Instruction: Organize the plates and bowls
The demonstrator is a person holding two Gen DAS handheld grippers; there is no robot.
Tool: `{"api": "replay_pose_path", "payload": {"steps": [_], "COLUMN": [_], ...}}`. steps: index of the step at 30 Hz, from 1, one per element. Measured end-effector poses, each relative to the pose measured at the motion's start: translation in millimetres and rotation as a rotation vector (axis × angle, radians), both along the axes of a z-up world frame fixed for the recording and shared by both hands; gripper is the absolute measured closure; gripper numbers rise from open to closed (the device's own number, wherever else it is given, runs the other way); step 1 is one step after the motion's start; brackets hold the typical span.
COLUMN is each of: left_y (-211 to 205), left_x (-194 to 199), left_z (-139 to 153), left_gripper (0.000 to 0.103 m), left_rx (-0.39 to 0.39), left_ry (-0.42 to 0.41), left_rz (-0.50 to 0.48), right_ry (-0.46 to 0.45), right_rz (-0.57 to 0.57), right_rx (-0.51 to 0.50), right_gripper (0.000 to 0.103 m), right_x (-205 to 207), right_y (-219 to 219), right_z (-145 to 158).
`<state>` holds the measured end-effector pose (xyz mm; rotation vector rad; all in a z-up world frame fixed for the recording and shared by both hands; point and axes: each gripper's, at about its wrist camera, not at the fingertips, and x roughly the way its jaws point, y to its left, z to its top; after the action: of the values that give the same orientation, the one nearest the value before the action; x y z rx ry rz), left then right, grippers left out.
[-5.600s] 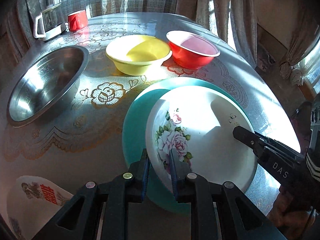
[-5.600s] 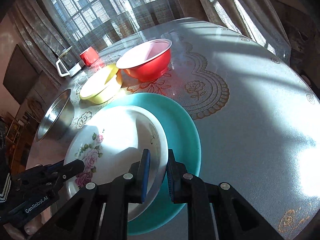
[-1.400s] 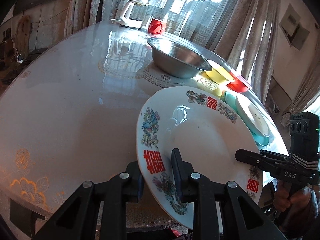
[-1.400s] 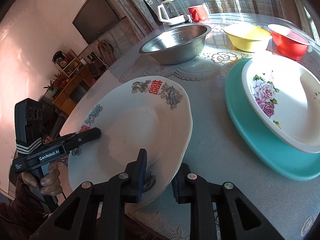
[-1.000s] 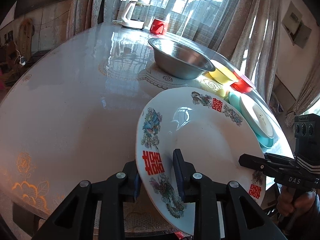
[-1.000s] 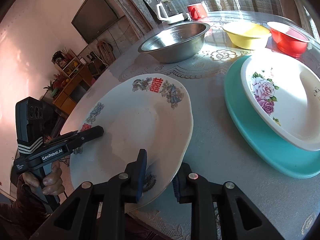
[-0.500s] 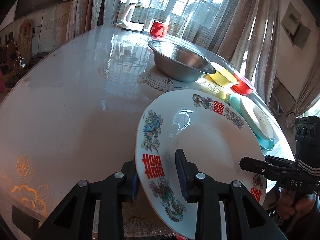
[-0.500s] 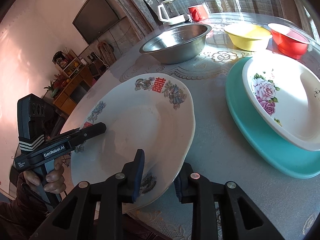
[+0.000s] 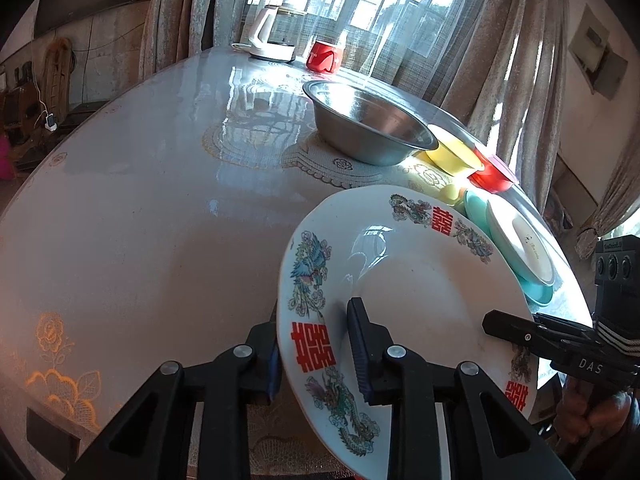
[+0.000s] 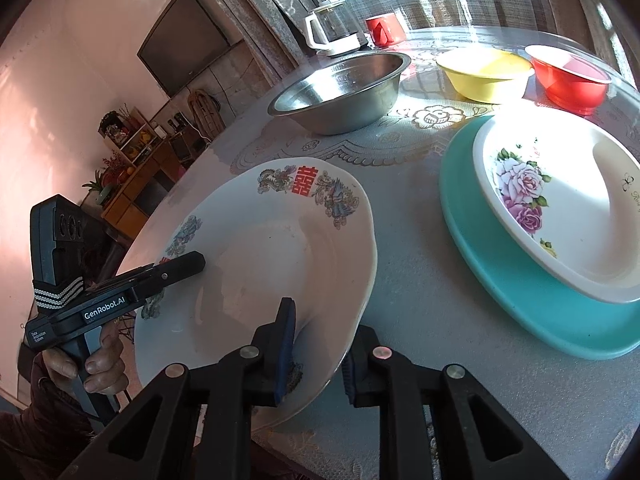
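Observation:
A white plate with red characters and dragon print (image 9: pixel 416 292) (image 10: pixel 272 264) is held tilted at the table's near edge. My left gripper (image 9: pixel 316 344) is shut on its left rim. My right gripper (image 10: pixel 316 352) is shut on its right rim, and it shows in the left wrist view (image 9: pixel 520 332). The left gripper shows in the right wrist view (image 10: pixel 172 268). A rose-print white plate (image 10: pixel 560 204) lies on a teal plate (image 10: pixel 516 284) to the right. A steel bowl (image 10: pixel 340 92), a yellow bowl (image 10: pixel 484 74) and a red bowl (image 10: pixel 568 78) stand behind.
A round table with a lace-patterned cover (image 9: pixel 140 216) carries everything. A white kettle (image 9: pixel 272 36) and a red mug (image 9: pixel 326 58) stand at the far edge by the curtained window. A TV (image 10: pixel 184 40) and shelves (image 10: pixel 132 152) are on the left wall.
Since 5.6 s ago both grippers left the rose plate on the teal plate and took hold of the dragon plate. Over the last second the plate has risen slightly and tilted.

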<state>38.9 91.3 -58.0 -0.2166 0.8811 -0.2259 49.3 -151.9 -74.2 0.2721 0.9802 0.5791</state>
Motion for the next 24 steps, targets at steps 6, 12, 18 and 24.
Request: {"api": "replay_pose_path", "payload": {"steps": [6, 12, 18, 24], "left_y": [-7, -22, -42, -72], "left_x": [-3, -2, 4, 17], "left_z": [7, 11, 22, 38], "left_gripper": [0.074, 0.075, 0.074, 0.074], "left_rx": [-0.002, 0.001, 0.005, 0.009], "left_ry": [-0.011, -0.027, -0.06, -0.096], "left_rz": [-0.021, -0.068, -0.115, -0.176], "right_ry": [-0.018, -0.053, -0.086, -0.134], "right_rz": [-0.005, -0.036, -0.073, -0.138], "right_rx": [-0.007, -0.016, -0.023, -0.032], "right_gripper": [0.082, 0.081, 0.081, 0.081], "right_x": [-2, -3, -8, -9], "right_y": [-6, -20, -39, -66], "right_z": [6, 16, 28, 47]}}
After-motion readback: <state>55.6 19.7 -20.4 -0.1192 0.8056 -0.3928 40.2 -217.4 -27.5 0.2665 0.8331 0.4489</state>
